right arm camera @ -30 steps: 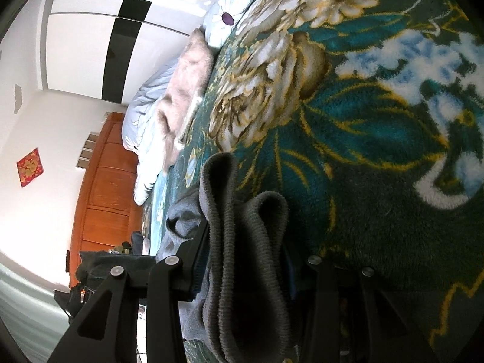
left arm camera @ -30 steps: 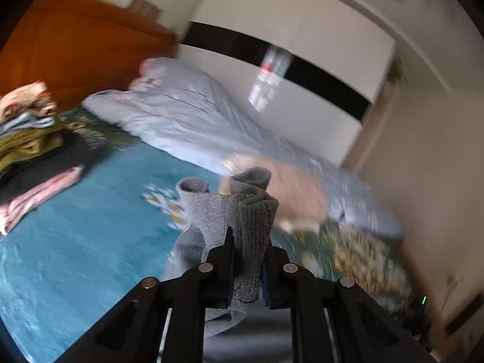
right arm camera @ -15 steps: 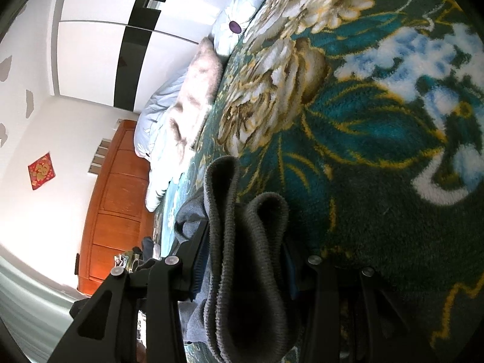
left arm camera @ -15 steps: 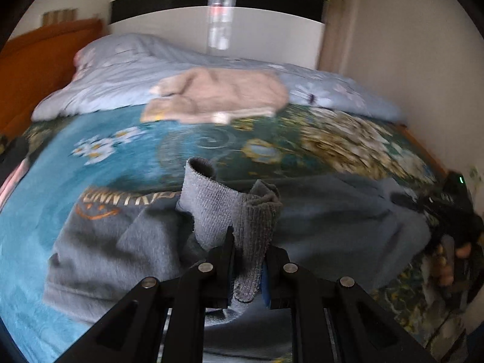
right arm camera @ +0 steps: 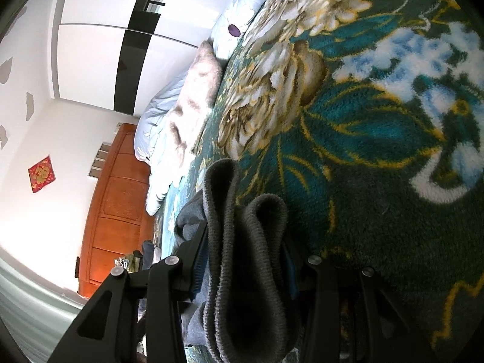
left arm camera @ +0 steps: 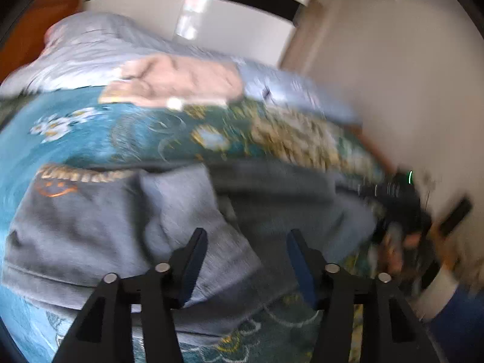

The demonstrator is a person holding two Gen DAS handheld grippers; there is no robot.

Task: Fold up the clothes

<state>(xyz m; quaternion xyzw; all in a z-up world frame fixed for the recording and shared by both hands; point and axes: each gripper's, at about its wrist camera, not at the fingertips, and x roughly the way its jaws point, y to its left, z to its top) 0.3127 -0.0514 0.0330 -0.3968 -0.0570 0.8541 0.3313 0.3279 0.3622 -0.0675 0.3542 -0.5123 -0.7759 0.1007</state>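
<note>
A grey sweatshirt (left arm camera: 99,220) with orange lettering lies spread on the teal floral blanket (left arm camera: 115,139). My left gripper (left arm camera: 246,242) hovers just above it; its jaws are opening, and the grey cloth lies below them with neither pad pressing on it. At the right of the left wrist view the other gripper (left arm camera: 393,199) holds the garment's far end, a hand (left arm camera: 396,251) behind it. In the right wrist view my right gripper (right arm camera: 245,242) is shut on a bunched ribbed grey hem (right arm camera: 242,260) low over the blanket (right arm camera: 378,127).
A beige folded garment (left arm camera: 178,81) and a pale blue duvet (left arm camera: 90,51) lie at the far side of the bed. An orange wooden headboard (right arm camera: 115,205) stands beyond, with a white wardrobe (right arm camera: 99,60) behind. A wall (left arm camera: 393,75) runs along the bed's right side.
My left gripper swung right and down over the sweatshirt, then let go of the grey cuff it pinched; its fingers now stand apart. The right gripper kept its grip and place.
</note>
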